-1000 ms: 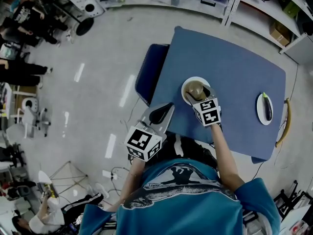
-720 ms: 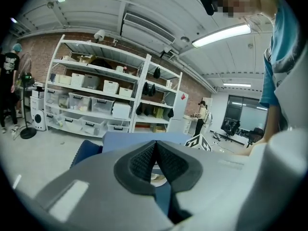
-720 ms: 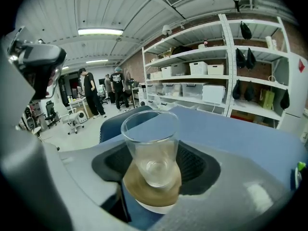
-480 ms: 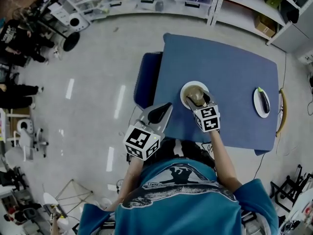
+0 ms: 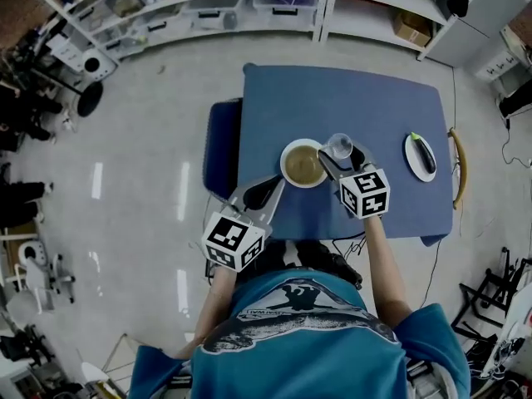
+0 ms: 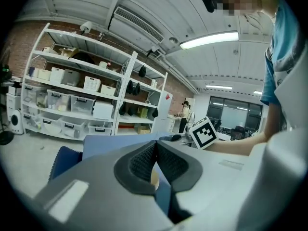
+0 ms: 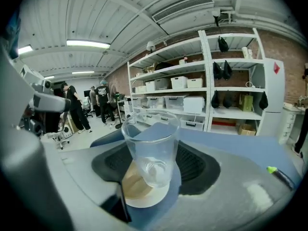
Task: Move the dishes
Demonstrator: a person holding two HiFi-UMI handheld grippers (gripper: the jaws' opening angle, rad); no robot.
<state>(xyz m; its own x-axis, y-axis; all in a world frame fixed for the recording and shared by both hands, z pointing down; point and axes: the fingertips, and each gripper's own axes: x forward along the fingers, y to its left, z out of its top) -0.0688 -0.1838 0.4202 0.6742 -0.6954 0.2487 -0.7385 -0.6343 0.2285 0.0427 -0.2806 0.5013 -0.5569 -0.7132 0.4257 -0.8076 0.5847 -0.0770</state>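
Observation:
A white bowl [image 5: 302,164] with a brown inside sits near the front of the blue table [image 5: 374,98]. My right gripper [image 5: 338,158] is shut on a clear empty glass [image 5: 338,145], held upright in the air just right of the bowl. Its jaws have just been closing, with the glass between them. In the right gripper view the glass [image 7: 150,143] stands between the black pads [image 7: 196,165], and the bowl [image 7: 143,192] lies below it. My left gripper [image 5: 274,184] hangs over the table's front left edge. It is shut [image 6: 155,147] and holds nothing.
A white plate with an eggplant [image 5: 420,155] lies at the table's right side. A dark blue chair [image 5: 219,160] stands at the table's left end, and a yellow chair back [image 5: 456,169] at the right end. Shelves [image 5: 249,2] line the far wall. People [image 7: 101,105] stand farther off.
My right gripper has risen and lifted the glass from over the bowl toward the right. The left gripper has shifted only a little. The bowl has stayed on the table.

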